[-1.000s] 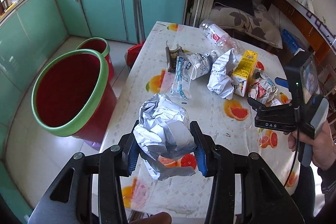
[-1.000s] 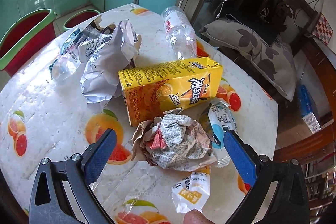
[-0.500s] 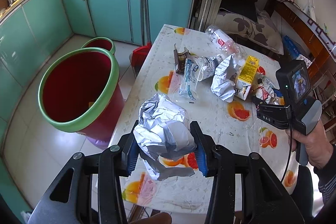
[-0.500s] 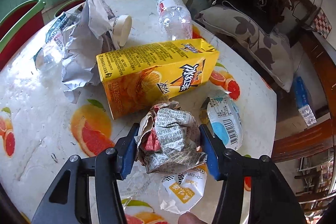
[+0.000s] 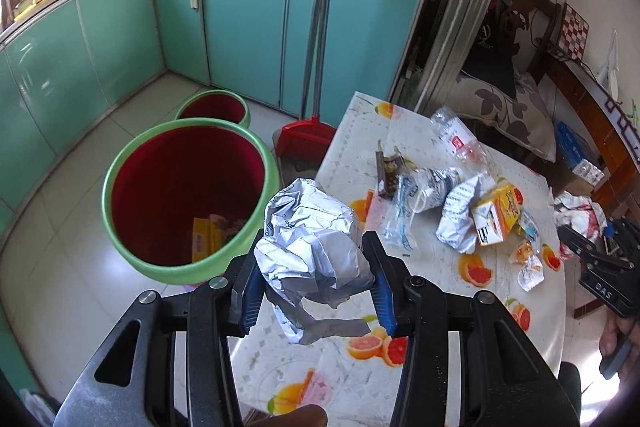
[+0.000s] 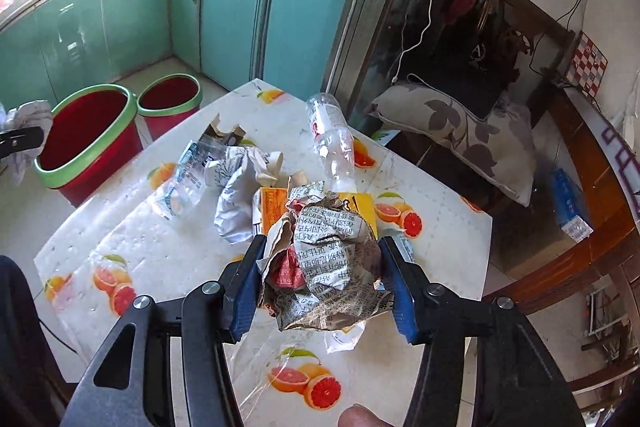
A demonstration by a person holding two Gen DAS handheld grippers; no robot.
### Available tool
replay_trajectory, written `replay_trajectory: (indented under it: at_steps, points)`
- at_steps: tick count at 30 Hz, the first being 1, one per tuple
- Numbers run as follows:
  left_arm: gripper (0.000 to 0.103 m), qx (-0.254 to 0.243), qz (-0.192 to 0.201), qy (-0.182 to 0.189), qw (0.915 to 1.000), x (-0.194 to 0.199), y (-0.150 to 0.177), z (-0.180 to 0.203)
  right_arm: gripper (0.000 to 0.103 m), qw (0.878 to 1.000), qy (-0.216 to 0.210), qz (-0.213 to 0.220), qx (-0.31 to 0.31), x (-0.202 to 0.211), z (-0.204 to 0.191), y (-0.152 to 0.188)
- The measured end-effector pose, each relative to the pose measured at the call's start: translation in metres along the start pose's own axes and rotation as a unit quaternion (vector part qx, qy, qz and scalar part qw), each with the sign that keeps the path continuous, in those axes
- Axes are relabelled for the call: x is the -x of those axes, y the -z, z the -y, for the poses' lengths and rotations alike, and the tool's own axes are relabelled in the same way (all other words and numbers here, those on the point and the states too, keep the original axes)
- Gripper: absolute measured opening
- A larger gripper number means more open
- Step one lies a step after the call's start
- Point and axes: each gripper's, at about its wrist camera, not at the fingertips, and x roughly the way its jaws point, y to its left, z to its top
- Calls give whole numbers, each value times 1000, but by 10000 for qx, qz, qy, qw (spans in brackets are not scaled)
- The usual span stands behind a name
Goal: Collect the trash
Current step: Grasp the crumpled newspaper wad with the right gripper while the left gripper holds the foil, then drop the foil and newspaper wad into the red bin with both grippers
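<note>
A: Silver crumpled foil wrapper (image 5: 310, 239), where is it?
B: Clamped between the blue-padded fingers (image 5: 382, 289) of the left gripper (image 5: 316, 291), held off the worktop (image 5: 432, 291), just beside the rim of the big red bin with green lip (image 5: 132, 239). Some yellow packaging lies in the bin's bottom.
A: Right gripper (image 6: 326, 287)?
B: Fingers closed on a crumpled ball of printed newspaper (image 6: 328, 259), pads pressing both sides, lifted above the fruit-print worktop.
A: Left on the worktop?
B: Yellow juice carton (image 5: 496, 217), second silver wrapper (image 5: 458, 221), clear plastic bottle (image 5: 456, 141), clear plastic bags (image 5: 402, 217), small sachets (image 5: 528, 267) near the carton.
A: Other bins?
B: Smaller red bin with green rim (image 5: 214, 107) behind the big one, on the floor.
</note>
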Motion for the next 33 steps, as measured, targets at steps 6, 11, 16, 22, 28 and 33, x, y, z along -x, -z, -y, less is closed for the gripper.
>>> replay_trajectory:
  at_steps: [6,11,16,22,28,33]
  points:
    - [44,190,224,-375,9989,-11,-32,-44,54,9995,-156,245,133,29,-28,-18]
    - [46,337,158,-689,9969,-35,-54,-79,54,9983,-299,384,306,42,-60,-34]
    - [72,516,-45,-776,9956,-56,-65,-104,54,9967,-445,488,463,50,-92,-49]
    - [103,640,26,-673,9957,-52,-62,-118,54,9946,-662,564,563,47,-127,-74]
    - [103,805,331,-919,9920,-22,-53,-142,54,9873,-1110,787,824,37,-179,-115]
    - [103,1015,652,-1224,9851,20,-38,-170,54,9764,-1588,1001,1069,15,-238,-150]
